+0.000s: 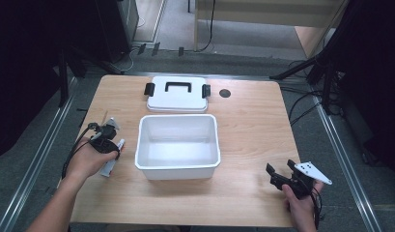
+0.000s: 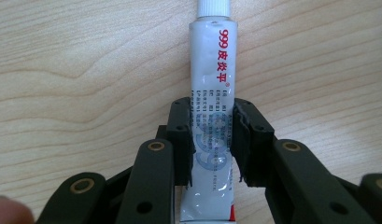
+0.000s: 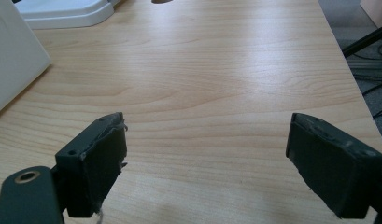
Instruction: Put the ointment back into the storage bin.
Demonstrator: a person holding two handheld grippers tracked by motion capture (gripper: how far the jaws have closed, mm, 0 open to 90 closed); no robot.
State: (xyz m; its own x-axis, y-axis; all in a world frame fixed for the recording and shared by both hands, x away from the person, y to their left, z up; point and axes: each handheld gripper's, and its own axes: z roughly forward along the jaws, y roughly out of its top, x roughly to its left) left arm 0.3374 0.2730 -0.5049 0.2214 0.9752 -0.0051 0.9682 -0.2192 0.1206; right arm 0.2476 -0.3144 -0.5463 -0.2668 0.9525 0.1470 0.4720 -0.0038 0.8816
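1. Low in the left gripper view, the left claw (image 2: 211, 140) has its two black jaws pinched on the flanks of a white ointment tube (image 2: 212, 93), which lies flat on the wooden counter (image 2: 76, 70) with its ribbed cap toward the top of the frame and red print running along its body.
2. At the left of the high view, the same left claw (image 1: 107, 137) sits over the tube (image 1: 113, 162), just beside the left wall of the open white box (image 1: 177, 166).
3. The step in hand looks like the grasp itself: the tube is gripped but seems not yet lifted off the wood.
4. The next move probably calls for a straight lift, then a short carry over the near wall of the box and a release inside; the soft tube may droop or slip if the pinch is light.
5. Lower right in the high view, the right claw (image 1: 280, 175) hangs idle with its jaws spread wide, holding nothing, well apart from the box.
6. Beyond the box lies its lid (image 1: 177, 99), with a black handle and black clips, flat on the counter.
7. Around the counter are grey floor, dark stand legs and trailing cables.
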